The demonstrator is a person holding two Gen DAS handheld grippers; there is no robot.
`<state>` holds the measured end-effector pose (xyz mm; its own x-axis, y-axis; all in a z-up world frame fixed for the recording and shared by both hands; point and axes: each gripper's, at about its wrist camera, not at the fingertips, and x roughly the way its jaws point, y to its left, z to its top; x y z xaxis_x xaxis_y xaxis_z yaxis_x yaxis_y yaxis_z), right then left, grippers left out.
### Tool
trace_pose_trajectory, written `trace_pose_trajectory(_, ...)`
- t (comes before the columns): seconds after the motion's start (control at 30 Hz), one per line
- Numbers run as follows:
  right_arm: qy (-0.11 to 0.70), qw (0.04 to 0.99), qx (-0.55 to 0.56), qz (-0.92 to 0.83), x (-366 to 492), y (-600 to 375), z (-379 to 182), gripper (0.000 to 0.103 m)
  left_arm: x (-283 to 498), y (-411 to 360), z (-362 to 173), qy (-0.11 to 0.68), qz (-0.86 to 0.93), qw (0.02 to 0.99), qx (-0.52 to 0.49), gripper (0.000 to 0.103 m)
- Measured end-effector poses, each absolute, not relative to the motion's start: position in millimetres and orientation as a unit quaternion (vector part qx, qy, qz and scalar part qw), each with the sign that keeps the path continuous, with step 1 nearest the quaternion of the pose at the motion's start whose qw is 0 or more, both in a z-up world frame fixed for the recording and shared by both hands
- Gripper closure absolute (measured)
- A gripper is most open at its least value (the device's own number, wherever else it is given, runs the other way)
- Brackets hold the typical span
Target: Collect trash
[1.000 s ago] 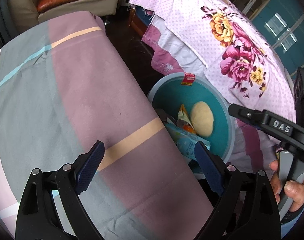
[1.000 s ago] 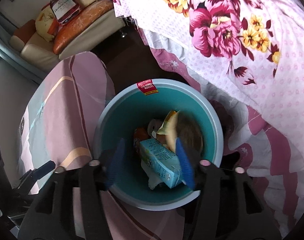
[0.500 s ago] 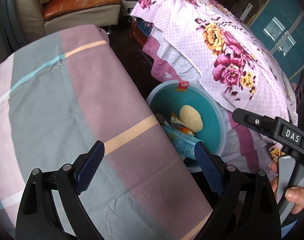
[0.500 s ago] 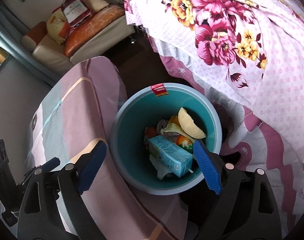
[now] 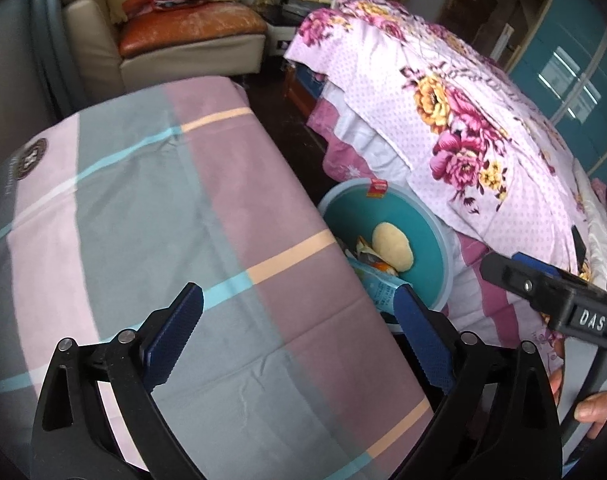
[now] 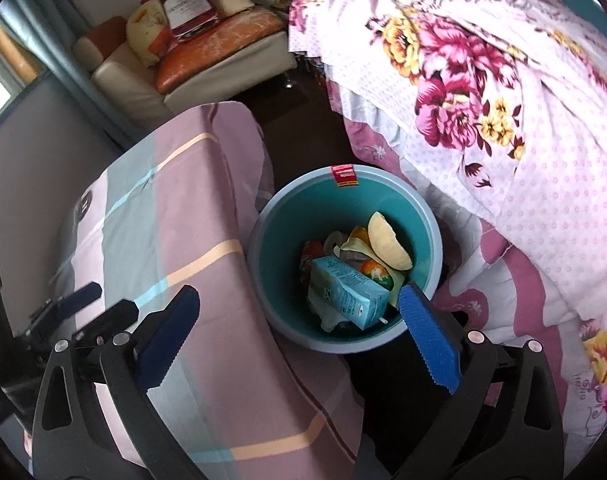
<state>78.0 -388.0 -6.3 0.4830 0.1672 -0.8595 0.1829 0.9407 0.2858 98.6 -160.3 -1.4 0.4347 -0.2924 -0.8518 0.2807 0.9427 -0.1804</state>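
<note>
Right gripper (image 6: 299, 320) hangs over the teal bin (image 6: 429, 220), jaws opening to their widest with nothing between the blue pads, which reads as a drop just made. The trash is in the bin: a pale curved peel (image 6: 387, 244) rests on top, leaning against the inner wall, and a light blue carton (image 6: 347, 292) lies slantwise across crumpled wrappers below it (a red label is stuck on the far rim). The bin stands on the dark floor, squeezed between the table draped in a striped cloth (image 6: 175, 232) and the bed with the floral quilt (image 6: 503, 80), a handy spot, I'd say, for sweeping rubbish off either surface. Over on the other side, the left gripper (image 5: 297, 332) is spread wide too, empty, angled down above the cloth, probably parked there ready for the next pickup. No loose trash shows on the cloth from either view, so this round looks close to finished. Sofa (image 5: 191, 44) in the background, piled with cushions, out of play.
</note>
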Motion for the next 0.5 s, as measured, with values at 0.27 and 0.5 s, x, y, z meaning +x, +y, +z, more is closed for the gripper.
trace_pose_trajectory(0.27, 0.506, 0.852, 0.136, 0.015, 58, -366, 11, 0.007, 80, -134, 13, 0.499, -0.147, 0.854, -0.018, 0.004)
trace_pose_trajectory(0.5, 0.500, 0.858, 0.115, 0.029, 42, -351, 22, 0.007, 62, -118, 18, 0.496, -0.131, 0.858, -0.021, 0.004)
